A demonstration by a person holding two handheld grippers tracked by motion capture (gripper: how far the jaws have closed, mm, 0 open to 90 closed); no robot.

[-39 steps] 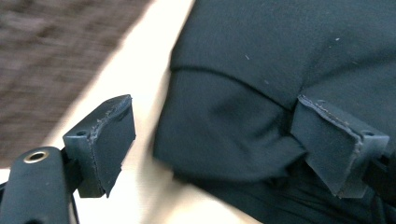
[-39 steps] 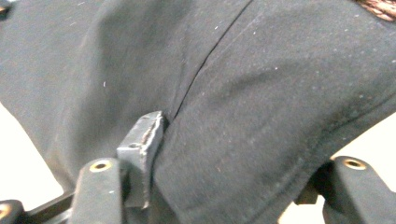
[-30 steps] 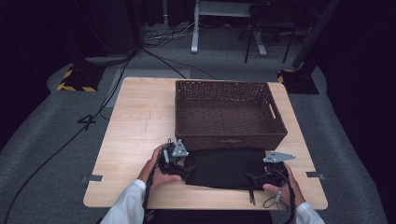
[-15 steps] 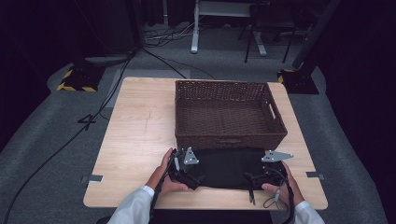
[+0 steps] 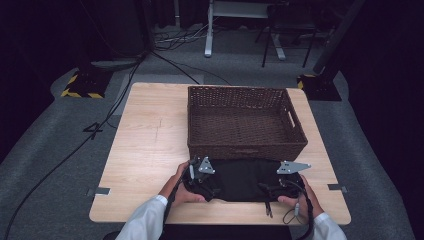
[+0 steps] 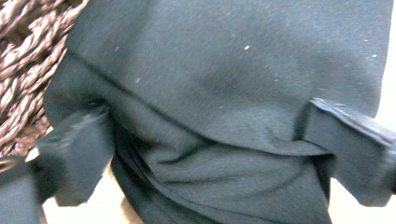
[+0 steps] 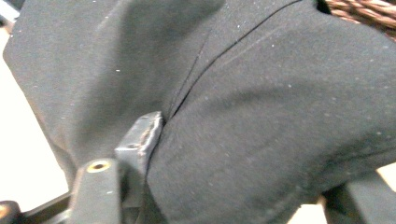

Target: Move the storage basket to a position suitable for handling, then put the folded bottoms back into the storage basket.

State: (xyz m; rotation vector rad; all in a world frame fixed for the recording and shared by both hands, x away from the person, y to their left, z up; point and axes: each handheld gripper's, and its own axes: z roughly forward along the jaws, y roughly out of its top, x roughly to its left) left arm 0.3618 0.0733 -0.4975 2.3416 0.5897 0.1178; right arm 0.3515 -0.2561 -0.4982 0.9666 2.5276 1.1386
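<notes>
Black cloth [image 5: 242, 179] is lying folded along the near edge of the table [image 5: 145, 135], just in front of the basket [image 5: 243, 122], its far edge touching or nearly touching the wicker wall. Both hands are working at its ends, the left hand [image 5: 176, 187] at the left end and the right hand [image 5: 296, 196] at the right end.

In the left gripper view, the left gripper [image 6: 205, 154] is straddling a bunched fold of the cloth [image 6: 224, 84]. Its jaws are standing wide on either side of the fold, with fabric lying between them. They have just been closing a little after opening, and the pads are not visibly pressing, so this gripper is reading as open. Wicker of the basket [image 6: 23, 70] is showing at the left of that view, close beside the cloth.

In the right gripper view, the right gripper [image 7: 243, 168] is taking in a thick roll of the cloth [image 7: 280, 116]. Its jaws have just been closing, and one jaw is digging into the fabric beside a seam while the roll is bulging between the two jaws, so it is gripping the cloth. A corner of the basket [image 7: 369, 9] is showing at the top right of that view.

From the high view, the basket is sitting empty on the far half of the table.
</notes>
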